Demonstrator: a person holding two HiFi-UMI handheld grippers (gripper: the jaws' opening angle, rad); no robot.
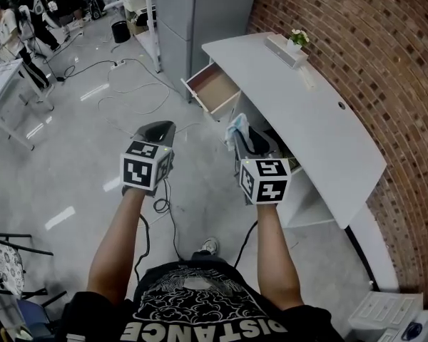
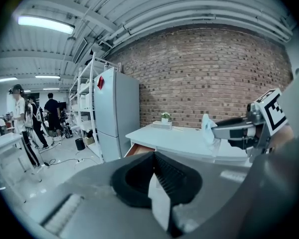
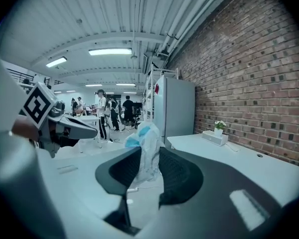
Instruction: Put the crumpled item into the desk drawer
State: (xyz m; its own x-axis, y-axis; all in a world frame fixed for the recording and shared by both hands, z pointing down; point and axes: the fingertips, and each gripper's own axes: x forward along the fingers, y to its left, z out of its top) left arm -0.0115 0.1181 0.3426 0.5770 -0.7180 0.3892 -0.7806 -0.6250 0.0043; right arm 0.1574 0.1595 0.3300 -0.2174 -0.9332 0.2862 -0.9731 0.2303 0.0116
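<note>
The crumpled item [image 1: 235, 125], a white and pale blue wad, is pinched in my right gripper [image 1: 241, 135], which is shut on it in the air beside the desk. In the right gripper view the wad [image 3: 147, 146] sticks up between the black pads [image 3: 177, 173]. The white desk [image 1: 321, 127] runs along the brick wall, and its wooden drawer [image 1: 212, 91] stands pulled open ahead of both grippers. My left gripper [image 1: 159, 130] hovers to the left of the right one, shut and empty; its pads [image 2: 139, 178] meet with nothing between them.
A tall grey fridge [image 1: 200, 13] stands just beyond the drawer. Cables [image 1: 128, 84] trail over the floor ahead. A small potted plant [image 1: 297, 38] on a white box sits at the desk's far end. People [image 1: 14, 27] stand far left. A chair [image 1: 3, 262] is at lower left.
</note>
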